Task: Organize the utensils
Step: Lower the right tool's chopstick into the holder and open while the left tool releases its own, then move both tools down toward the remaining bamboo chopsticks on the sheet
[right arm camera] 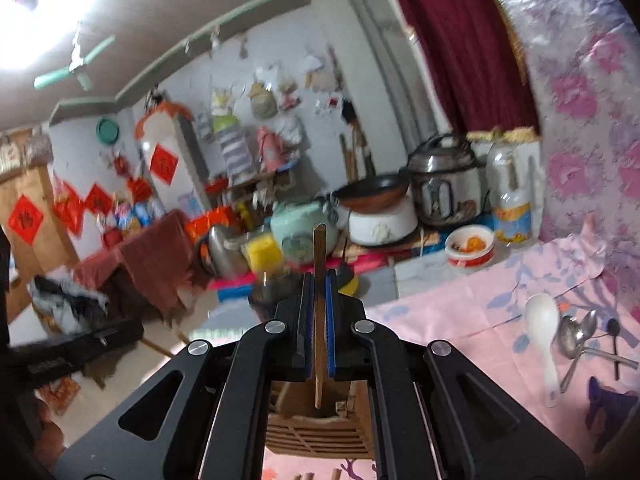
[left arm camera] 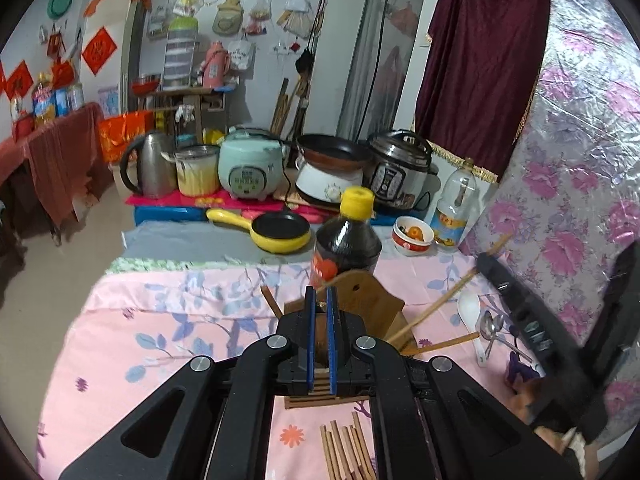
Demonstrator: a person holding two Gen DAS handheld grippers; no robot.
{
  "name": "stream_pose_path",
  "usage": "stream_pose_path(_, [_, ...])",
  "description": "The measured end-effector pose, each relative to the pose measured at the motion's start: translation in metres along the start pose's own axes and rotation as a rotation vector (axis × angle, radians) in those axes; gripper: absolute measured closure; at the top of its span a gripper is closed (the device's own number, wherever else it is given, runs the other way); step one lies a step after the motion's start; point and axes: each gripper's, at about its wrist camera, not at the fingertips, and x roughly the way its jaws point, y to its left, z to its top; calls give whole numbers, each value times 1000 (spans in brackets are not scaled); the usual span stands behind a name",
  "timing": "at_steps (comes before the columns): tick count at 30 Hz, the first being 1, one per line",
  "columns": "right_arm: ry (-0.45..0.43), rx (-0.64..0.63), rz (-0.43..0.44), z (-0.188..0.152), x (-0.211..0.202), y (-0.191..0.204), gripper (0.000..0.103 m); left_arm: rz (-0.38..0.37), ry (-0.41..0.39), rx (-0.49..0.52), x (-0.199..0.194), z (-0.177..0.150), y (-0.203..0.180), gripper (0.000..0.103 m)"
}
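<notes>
A wooden utensil holder [left arm camera: 372, 304] stands on the pink flowered cloth [left arm camera: 168, 320]. My left gripper [left arm camera: 321, 296] is shut on the holder's near wall, with brown wood showing between the blue pads. My right gripper [left arm camera: 489, 261] comes in from the right, shut on a chopstick [left arm camera: 440, 306] that slants down into the holder. In the right wrist view this chopstick [right arm camera: 319, 300] stands upright between the pads of my right gripper [right arm camera: 319, 280], its lower end inside the holder [right arm camera: 316, 432]. Another chopstick [left arm camera: 444, 345] leans out of the holder. Several loose chopsticks [left arm camera: 344, 452] lie near me.
A white spoon [right arm camera: 542, 320] and metal spoons [right arm camera: 576, 332] lie on the cloth to the right, beside a purple item [right arm camera: 608, 404]. Behind the holder stand a dark sauce bottle [left arm camera: 346, 240], a yellow pan [left arm camera: 280, 232], a small bowl [left arm camera: 414, 234] and a clear bottle [left arm camera: 456, 208]. Cookers and a kettle line the back.
</notes>
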Motion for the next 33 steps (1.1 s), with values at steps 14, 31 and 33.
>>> stream_pose_path(14, [-65,-9,-50,-14,-85,-8,10,21,-31,-132,-39,-43,23,16])
stream_pose_path(31, [235,3,-17,-146,-150,-42,6,93,261,4,-53,-235,12,8])
stream_pose_path(33, [275,74,-8,-151,-146,-58,6,90,289,37,-51,-248,9,8])
